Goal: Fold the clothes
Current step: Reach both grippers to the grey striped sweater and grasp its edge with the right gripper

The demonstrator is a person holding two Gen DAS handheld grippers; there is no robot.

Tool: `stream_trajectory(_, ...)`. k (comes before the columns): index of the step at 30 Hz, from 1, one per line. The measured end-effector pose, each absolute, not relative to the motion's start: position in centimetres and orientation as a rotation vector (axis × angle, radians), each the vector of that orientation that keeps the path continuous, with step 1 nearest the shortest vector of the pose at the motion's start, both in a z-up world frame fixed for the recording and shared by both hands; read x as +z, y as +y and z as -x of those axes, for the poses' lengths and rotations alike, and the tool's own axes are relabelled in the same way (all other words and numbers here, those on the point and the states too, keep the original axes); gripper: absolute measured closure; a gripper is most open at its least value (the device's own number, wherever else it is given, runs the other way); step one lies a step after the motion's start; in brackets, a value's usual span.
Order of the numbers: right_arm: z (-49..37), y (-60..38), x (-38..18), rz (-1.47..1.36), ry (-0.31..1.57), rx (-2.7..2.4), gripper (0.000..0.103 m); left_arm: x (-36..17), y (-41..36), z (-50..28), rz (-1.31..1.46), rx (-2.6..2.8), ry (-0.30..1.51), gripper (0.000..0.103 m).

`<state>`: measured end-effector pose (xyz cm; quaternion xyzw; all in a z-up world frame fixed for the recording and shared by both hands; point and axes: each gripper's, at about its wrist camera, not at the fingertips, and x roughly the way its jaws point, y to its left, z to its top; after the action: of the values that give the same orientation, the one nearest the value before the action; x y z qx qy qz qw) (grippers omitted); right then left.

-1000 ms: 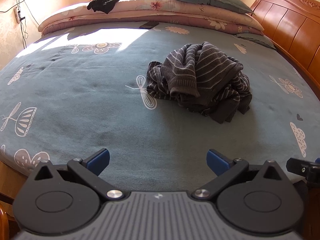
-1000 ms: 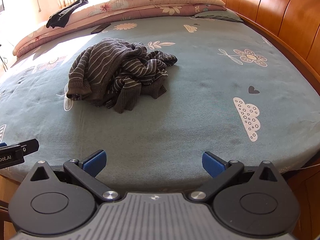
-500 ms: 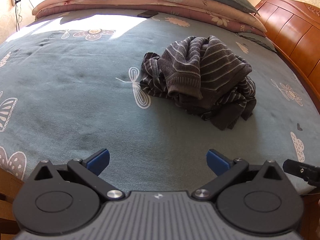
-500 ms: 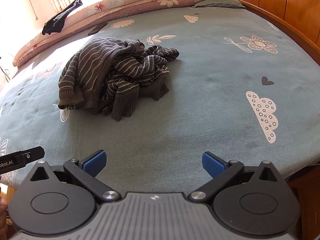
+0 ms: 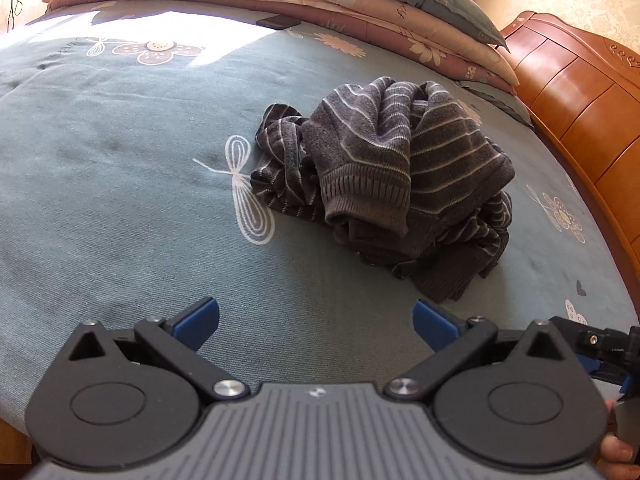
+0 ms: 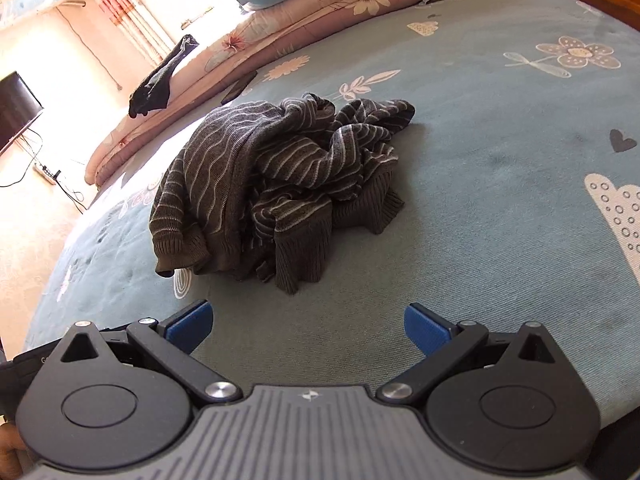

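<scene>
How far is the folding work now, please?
Nothing looks done: the striped sweater lies crumpled in a heap on the bed. Nothing is in hand: the left gripper and right gripper are open, short of it. Spreading and folding remain.

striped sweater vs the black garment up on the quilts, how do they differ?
The striped sweater is grey with pale stripes; the black garment is plain dark. The striped sweater lies crumpled in a heap on the teal bedsheet; the black garment hangs draped over the folded quilts. The striped sweater lies nearer both open grippers. Neither is folded or gripped.
</scene>
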<state>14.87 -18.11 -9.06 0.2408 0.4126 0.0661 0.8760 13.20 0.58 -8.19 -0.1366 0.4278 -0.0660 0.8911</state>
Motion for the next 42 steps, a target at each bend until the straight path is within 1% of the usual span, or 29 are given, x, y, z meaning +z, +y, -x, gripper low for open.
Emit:
stream_trajectory(3, -16.1, -17.7, -10.2, -0.424, 0.918, 0.102, 0.0, -8.9, 0.2, -13.9, 0.234, -0.15, 0.865, 0.0)
stream_trajectory(6, -17.2, -16.7, -9.5, -0.293, 0.903, 0.104, 0.0, -9.2, -0.1, -14.2, 0.193, -0.198, 0.819, 0.0)
stream_trajectory(8, -17.9, -16.0, -7.7, -0.201, 0.846, 0.14, 0.0, -9.2, -0.4, -14.3, 0.162, -0.213, 0.79, 0.0)
stream_trajectory(11, -18.5, -14.9, -4.2, -0.082, 0.682, 0.22, 0.0, -8.9, -0.7, -14.4, 0.096, -0.191, 0.753, 0.001)
stream_trajectory(13, -18.9, -14.2, -3.0, 0.009, 0.615, 0.294, 0.0, -8.6, -0.6, -14.3, 0.078, -0.182, 0.726, 0.001)
stream_trajectory(17, -19.9, -12.3, -2.8, 0.217, 0.612, 0.297, 0.0, -8.3, 0.4, -14.4, 0.066, -0.189, 0.689, 0.001)
stream_trajectory(18, -19.8, -11.8, -2.8, 0.275, 0.597, 0.306, 0.004, -8.2, 0.7, -14.4, 0.06, -0.182, 0.68, 0.001)
stream_trajectory(19, -19.7, -11.3, -2.8, 0.337, 0.575, 0.323, 0.011, -8.2, 1.0, -14.4, 0.052, -0.169, 0.67, 0.003)
stream_trajectory(20, -19.3, -10.7, -2.7, 0.408, 0.536, 0.347, 0.012, -8.2, 1.4, -14.4, 0.043, -0.158, 0.658, 0.003)
stream_trajectory(22, -18.3, -9.6, -3.2, 0.605, 0.426, 0.419, 0.012, -8.1, 2.1, -14.3, 0.031, -0.156, 0.634, 0.003)
stream_trajectory(24, -17.9, -8.4, -4.2, 0.798, 0.383, 0.435, 0.013, -8.1, 2.9, -13.9, 0.037, -0.187, 0.603, 0.003)
stream_trajectory(27, -18.1, -7.1, -5.8, 1.011, 0.4, 0.462, 0.034, -8.2, 3.6, -13.4, 0.019, -0.223, 0.599, 0.003)
stream_trajectory(31, -18.2, -5.6, -7.2, 1.2, 0.383, 0.5, 0.035, -8.4, 4.2, -13.2, -0.017, -0.215, 0.638, 0.003)
stream_trajectory(38, -18.4, -3.9, -11.0, 1.581, 0.25, 0.511, 0.035, -9.0, 5.3, -13.1, -0.048, -0.183, 0.659, 0.006)
stream_trajectory(42, -19.0, -3.9, -12.4, 1.664, 0.215, 0.494, 0.035, -9.4, 5.4, -13.1, -0.07, -0.213, 0.673, 0.006)
